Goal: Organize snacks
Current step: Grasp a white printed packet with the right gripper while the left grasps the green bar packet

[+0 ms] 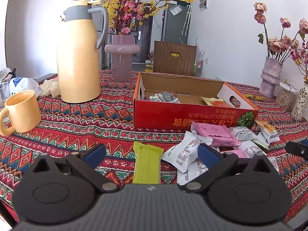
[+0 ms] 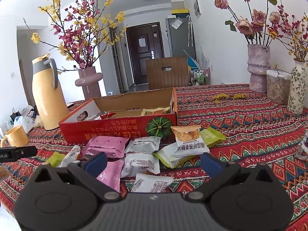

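A red cardboard box (image 1: 184, 115) (image 2: 119, 129) with a few snack packets inside stands on the patterned tablecloth. Loose packets lie in front of it: a lime green bar (image 1: 147, 163), white packets (image 1: 185, 152) (image 2: 142, 162), pink packets (image 1: 215, 134) (image 2: 107, 146) and an orange-topped white packet (image 2: 189, 140). My left gripper (image 1: 152, 154) is open, its blue pads either side of the green bar and above it. My right gripper (image 2: 153, 162) is open over the white and pink packets. Neither holds anything.
A yellow thermos jug (image 1: 79, 57) (image 2: 46, 94), a yellow mug (image 1: 21, 111) (image 2: 14, 136) and a pink vase of blossoms (image 1: 121, 55) (image 2: 89, 82) stand left of the box. More vases (image 2: 258, 67) and a seed jar (image 2: 277, 88) stand at the far right. A wooden chair back (image 2: 167, 73) rises behind.
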Motion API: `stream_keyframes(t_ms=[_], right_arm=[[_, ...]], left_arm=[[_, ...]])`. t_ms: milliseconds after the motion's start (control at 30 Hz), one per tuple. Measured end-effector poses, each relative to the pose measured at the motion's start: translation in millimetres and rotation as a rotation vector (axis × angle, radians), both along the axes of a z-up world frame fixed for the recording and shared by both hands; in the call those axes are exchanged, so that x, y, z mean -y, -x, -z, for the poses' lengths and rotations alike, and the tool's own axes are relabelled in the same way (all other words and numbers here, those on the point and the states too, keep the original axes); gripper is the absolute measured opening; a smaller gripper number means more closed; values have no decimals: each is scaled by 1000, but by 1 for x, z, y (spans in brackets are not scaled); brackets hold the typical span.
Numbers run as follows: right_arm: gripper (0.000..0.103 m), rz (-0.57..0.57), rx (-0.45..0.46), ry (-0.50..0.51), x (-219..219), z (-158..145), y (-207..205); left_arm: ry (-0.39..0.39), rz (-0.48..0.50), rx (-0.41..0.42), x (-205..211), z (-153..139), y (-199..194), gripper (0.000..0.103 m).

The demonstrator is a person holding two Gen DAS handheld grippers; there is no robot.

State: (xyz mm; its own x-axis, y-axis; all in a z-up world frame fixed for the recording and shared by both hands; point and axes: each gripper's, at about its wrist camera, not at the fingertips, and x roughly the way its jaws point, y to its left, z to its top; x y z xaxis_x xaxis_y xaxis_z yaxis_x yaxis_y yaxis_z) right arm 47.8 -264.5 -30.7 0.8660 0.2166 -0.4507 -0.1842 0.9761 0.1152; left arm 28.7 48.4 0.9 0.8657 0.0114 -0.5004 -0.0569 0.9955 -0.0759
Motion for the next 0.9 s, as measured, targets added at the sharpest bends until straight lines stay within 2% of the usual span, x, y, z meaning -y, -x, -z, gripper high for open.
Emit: stream_keyframes(t_ms=[233, 400, 500, 667, 833, 900], right_arm=[[103, 3, -66, 26, 0, 18, 1], [101, 9, -123, 34, -7, 35, -13], [88, -5, -154, 37, -13, 43, -20], [80, 6, -161, 68, -20, 52, -25], [52, 27, -144, 121, -22, 52, -23], [47, 31, -136, 138, -22, 53, -22]], left_arm=[[-3, 4, -28, 4, 5, -3, 103], [-14, -10, -40, 5, 6, -1, 103], [-13, -16, -53, 2, 9, 0, 103], [-10, -20, -72, 1, 13, -2, 103], [-7, -22, -82, 1, 15, -4, 103], [-5, -24, -90, 1, 16, -5, 103]])
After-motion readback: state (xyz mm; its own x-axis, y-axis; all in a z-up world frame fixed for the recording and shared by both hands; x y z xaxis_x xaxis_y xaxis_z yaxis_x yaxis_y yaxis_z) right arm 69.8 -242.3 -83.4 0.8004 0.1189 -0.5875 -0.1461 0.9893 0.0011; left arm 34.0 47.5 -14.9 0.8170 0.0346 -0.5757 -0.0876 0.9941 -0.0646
